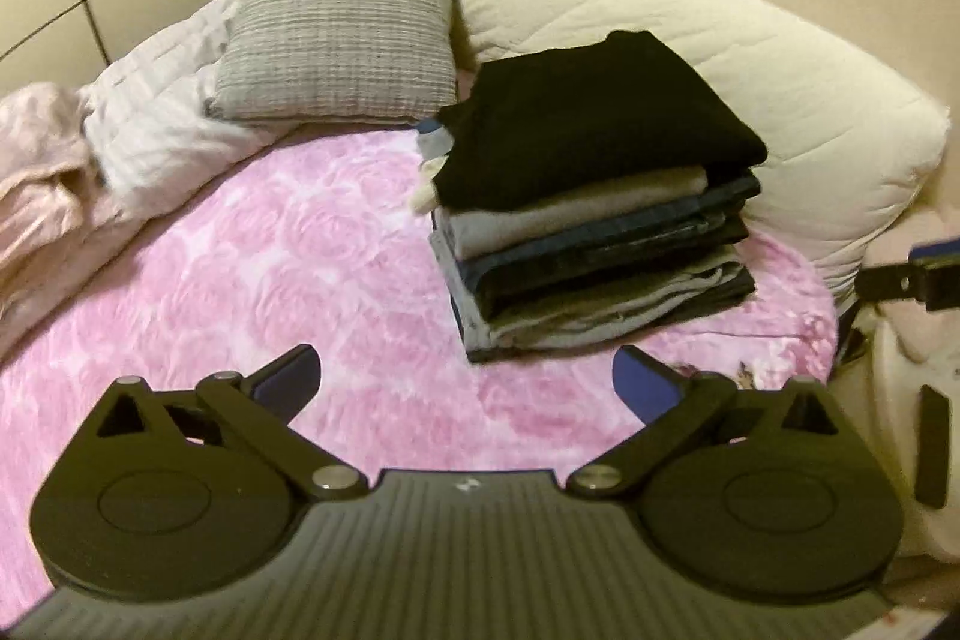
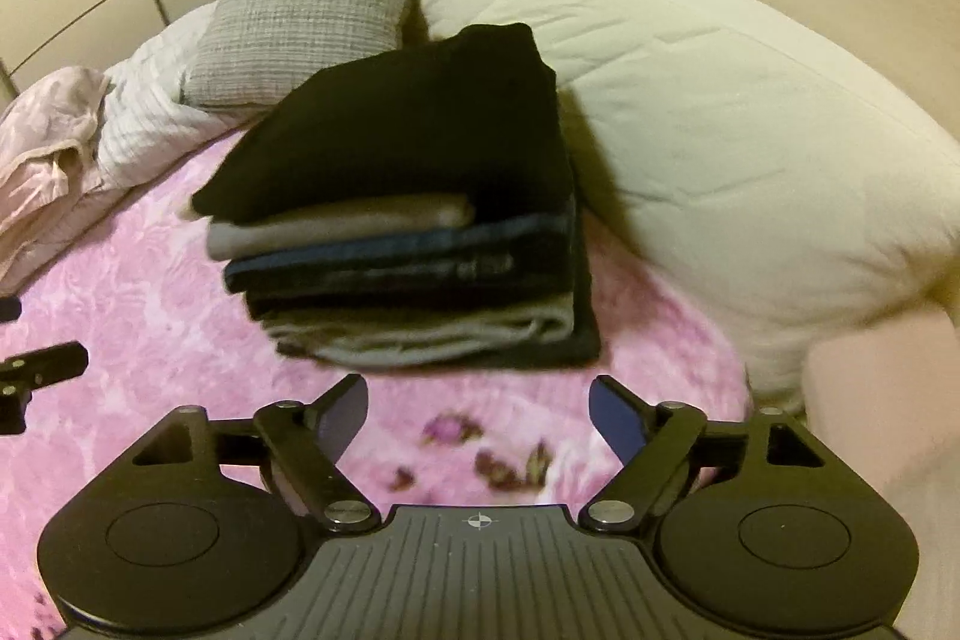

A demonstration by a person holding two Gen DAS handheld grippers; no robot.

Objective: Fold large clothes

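A stack of folded clothes (image 1: pixel 594 220), black garment (image 1: pixel 600 124) on top, sits on a pink bed cover (image 1: pixel 270 280) against a cream quilted cushion (image 1: pixel 750 58), beside a grey pillow (image 1: pixel 342 22). Left gripper (image 1: pixel 467 382) and right gripper (image 2: pixel 478 409) hover nearby, jaws apart, empty.

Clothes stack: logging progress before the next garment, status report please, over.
Left gripper open, empty. Right gripper open, empty. Folded stack upright on pink blanket, black garment on top. Nothing between grippers and stack.
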